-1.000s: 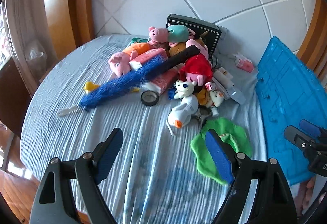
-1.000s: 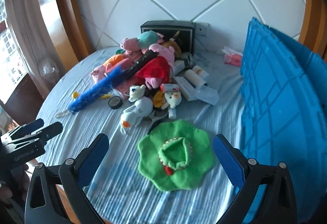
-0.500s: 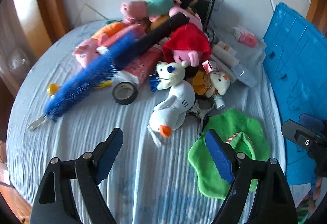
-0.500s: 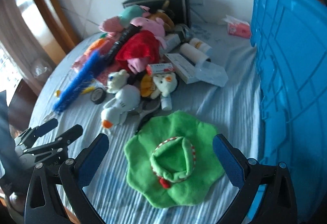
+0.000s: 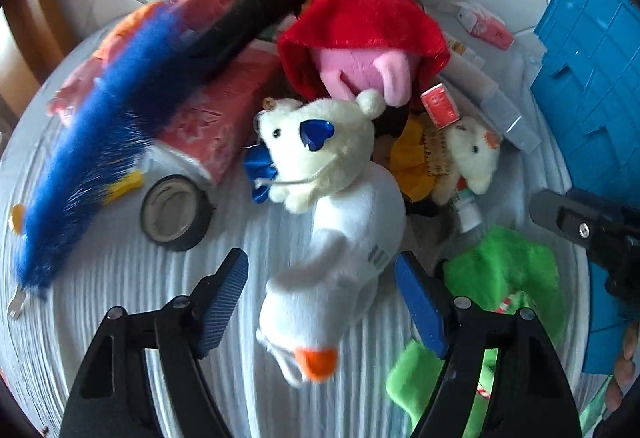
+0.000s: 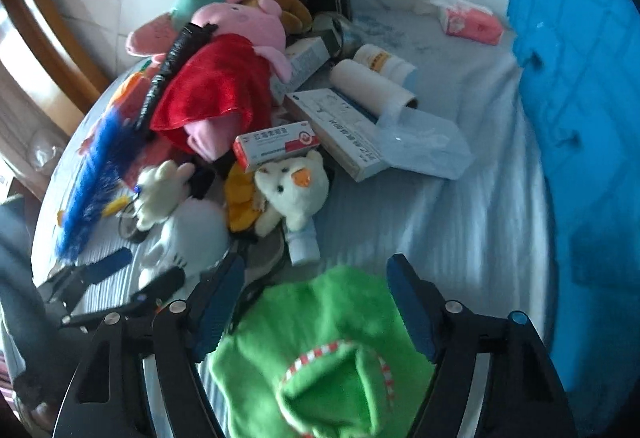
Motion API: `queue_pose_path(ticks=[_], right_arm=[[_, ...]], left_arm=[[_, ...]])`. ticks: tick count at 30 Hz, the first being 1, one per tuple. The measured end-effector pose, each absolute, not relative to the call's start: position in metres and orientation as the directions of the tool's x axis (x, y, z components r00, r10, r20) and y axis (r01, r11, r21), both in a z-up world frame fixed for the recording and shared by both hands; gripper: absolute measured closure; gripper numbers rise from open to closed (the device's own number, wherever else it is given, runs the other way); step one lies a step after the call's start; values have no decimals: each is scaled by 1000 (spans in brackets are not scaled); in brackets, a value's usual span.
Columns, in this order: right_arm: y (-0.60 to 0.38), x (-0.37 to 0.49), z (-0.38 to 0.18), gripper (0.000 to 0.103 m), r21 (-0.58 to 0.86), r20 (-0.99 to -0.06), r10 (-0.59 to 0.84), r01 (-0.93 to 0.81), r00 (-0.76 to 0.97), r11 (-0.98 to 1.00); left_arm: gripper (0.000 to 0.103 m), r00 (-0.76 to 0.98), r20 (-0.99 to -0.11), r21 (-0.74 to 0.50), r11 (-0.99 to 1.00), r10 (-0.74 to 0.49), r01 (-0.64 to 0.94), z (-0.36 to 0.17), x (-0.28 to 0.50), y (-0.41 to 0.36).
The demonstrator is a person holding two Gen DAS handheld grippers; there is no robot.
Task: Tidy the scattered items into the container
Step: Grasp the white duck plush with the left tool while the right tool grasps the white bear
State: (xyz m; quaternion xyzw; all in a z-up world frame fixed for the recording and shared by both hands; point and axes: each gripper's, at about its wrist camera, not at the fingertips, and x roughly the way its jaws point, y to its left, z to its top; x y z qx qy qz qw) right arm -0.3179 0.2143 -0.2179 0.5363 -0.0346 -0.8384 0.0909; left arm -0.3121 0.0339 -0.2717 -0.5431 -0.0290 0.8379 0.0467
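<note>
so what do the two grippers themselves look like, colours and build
Both match: the left gripper and right gripper each have two black plastic arms with triangular cut-outs and silver screws at the pivots. Their finger pads are flat blue strips with a fine ribbed texture. No cables or sleeves show; a bit of bare skin appears at the left view's edge.

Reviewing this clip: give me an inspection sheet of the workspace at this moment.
Surface: round table, pale blue ribbed cloth.
Job's things: white duck plush between left pads; green plush hat between right pads; blue crate at right.
Clutter: heap of plush toys, blue duster, tape roll, medicine boxes.
Grippers: left hand-held gripper open; right hand-held gripper open.
Cables: nothing seen.
Surroundings: white tiled wall, wooden trim.
</note>
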Motion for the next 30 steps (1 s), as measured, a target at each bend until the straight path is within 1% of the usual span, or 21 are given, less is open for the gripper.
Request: queue_pose_path(ticks=[4,6,8,10,12,14,16,17,18,19,22,30], right_arm=[[206,-344,-235,28,150,-899,-186,119,-396,-981],[204,-354,-244,28,152,-904,-185,115,-386,-982],[202,-362,-252,28,161,-906,-193,115,-377,-980],[201,-367,-256,28,166,-906,-198,118,-374,-979],[199,-373,-260,25,174,-904,-206,119,-375,-978],[196,-378,-266,25,169,-907,-202,119,-369,-978],[194,-383,-271,30,161,-909,-194,117,-368,-980],[193,-384,-274,37,164,-909,-197,122,-367,-979],[192,-386,-274,49,192,-903,-228,132,-363,-972],[191,-385,-273,54,205,-899,-241,137,-365,-969],[182,-380,-265,57,155,-896,-210,168,-390,-973],[183,-352,-229,58,166,-864,-234,186,-446,-968]], left_arm=[[29,-370,-916,-143,-987,158,-68,-287,-325,34],[43,-372,-911,-160,-984,179,-83,-290,-329,36],[48,-379,-909,-151,-985,173,-88,-289,-335,38],[48,-386,-910,-123,-989,147,-88,-290,-343,38],[48,-375,-915,-131,-988,151,-79,-294,-348,35],[48,-361,-918,-149,-986,164,-68,-297,-352,32],[49,-364,-917,-146,-987,161,-66,-297,-351,32],[54,-365,-917,-146,-987,161,-68,-296,-351,33],[61,-365,-916,-149,-986,165,-71,-295,-350,33],[61,-367,-916,-146,-987,161,-70,-293,-350,34],[61,-392,-908,-130,-989,147,-70,-284,-345,35],[61,-471,-873,-111,-991,131,-70,-238,-317,35]])
